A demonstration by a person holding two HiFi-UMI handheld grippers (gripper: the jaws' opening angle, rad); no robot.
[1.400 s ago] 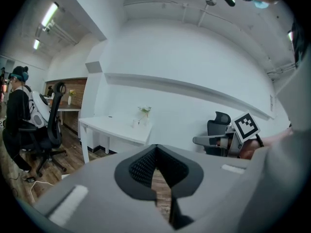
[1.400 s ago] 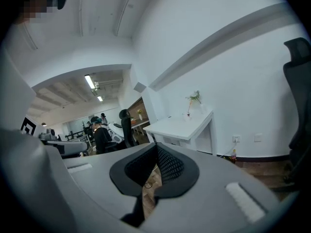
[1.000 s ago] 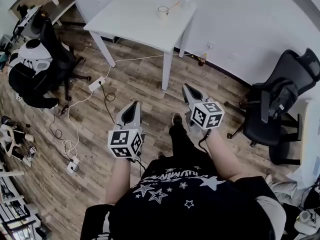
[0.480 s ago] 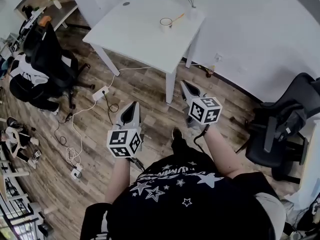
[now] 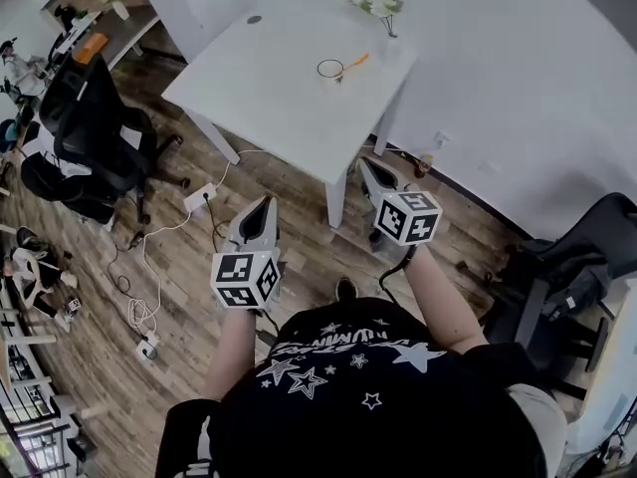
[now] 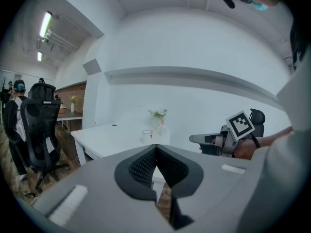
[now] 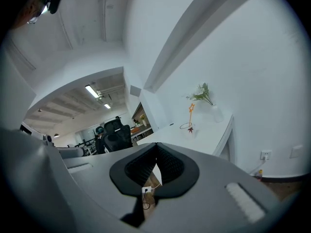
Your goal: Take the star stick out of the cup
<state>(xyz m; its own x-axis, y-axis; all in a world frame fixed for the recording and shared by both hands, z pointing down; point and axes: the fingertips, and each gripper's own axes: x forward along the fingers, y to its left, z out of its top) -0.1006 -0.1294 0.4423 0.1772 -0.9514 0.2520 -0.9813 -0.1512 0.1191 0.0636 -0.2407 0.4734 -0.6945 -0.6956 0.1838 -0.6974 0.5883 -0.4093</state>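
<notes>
A clear cup (image 5: 329, 69) stands on the far side of the white table (image 5: 269, 88), with the orange star stick (image 5: 353, 64) leaning out of it to the right. The left gripper view shows the cup (image 6: 147, 135) and stick (image 6: 158, 126) far ahead. In the right gripper view, the stick (image 7: 191, 113) stands upright in the cup (image 7: 186, 127). My left gripper (image 5: 267, 204) and right gripper (image 5: 364, 165) are held level over the floor, short of the table's near edge. Both are shut and empty, far from the cup.
A vase of flowers (image 5: 379, 2) stands behind the cup by the wall. The table's near leg (image 5: 335, 197) is between the grippers. Black office chairs stand at the left (image 5: 95, 118) and right (image 5: 572, 277). Cables and a power strip (image 5: 199, 198) lie on the wooden floor.
The person has walked towards the table, so it and the cup sit nearer and lower in the head view. Both grippers came forward with the person and stayed shut.
</notes>
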